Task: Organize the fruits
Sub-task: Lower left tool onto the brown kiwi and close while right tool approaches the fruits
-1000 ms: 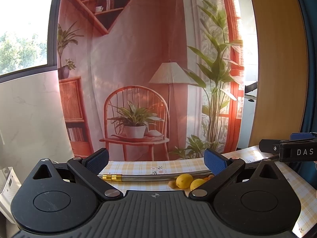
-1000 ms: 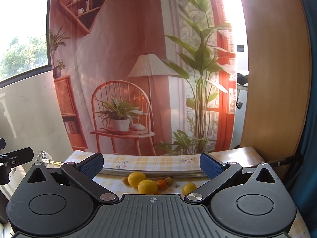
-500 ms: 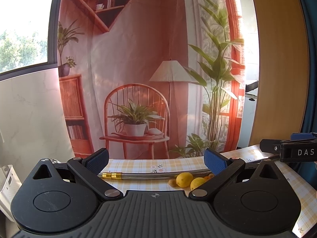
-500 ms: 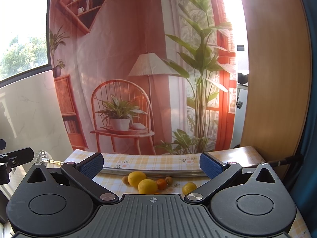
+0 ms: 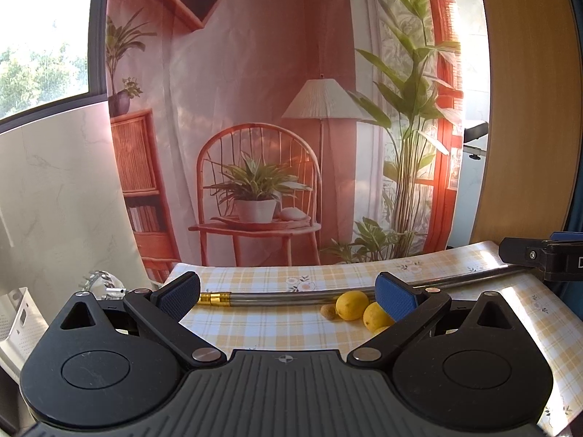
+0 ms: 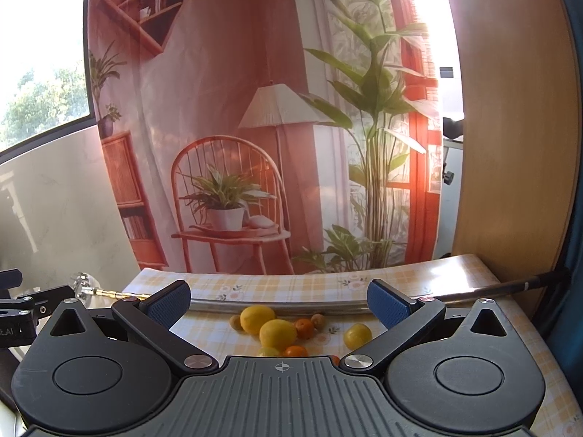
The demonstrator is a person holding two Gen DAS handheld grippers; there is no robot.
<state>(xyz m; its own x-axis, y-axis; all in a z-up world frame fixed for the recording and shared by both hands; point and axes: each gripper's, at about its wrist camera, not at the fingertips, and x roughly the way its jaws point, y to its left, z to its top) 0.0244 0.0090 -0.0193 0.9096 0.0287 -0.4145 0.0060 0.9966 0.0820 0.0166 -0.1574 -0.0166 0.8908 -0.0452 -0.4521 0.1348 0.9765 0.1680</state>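
Right wrist: right gripper (image 6: 278, 300) was wide open, empty, above the fruits (image 6: 277, 333) clustered before the metal rod (image 6: 277, 306); left gripper (image 5: 288, 291) likewise. Tablecloth (image 5: 277, 324) leftward bare. Unchanged from earlier.

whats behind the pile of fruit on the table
Directly behind the fruit a metal rod lies across the checked tablecloth, and past the table edge hangs a printed backdrop. The right gripper's body hides the nearest fruits.
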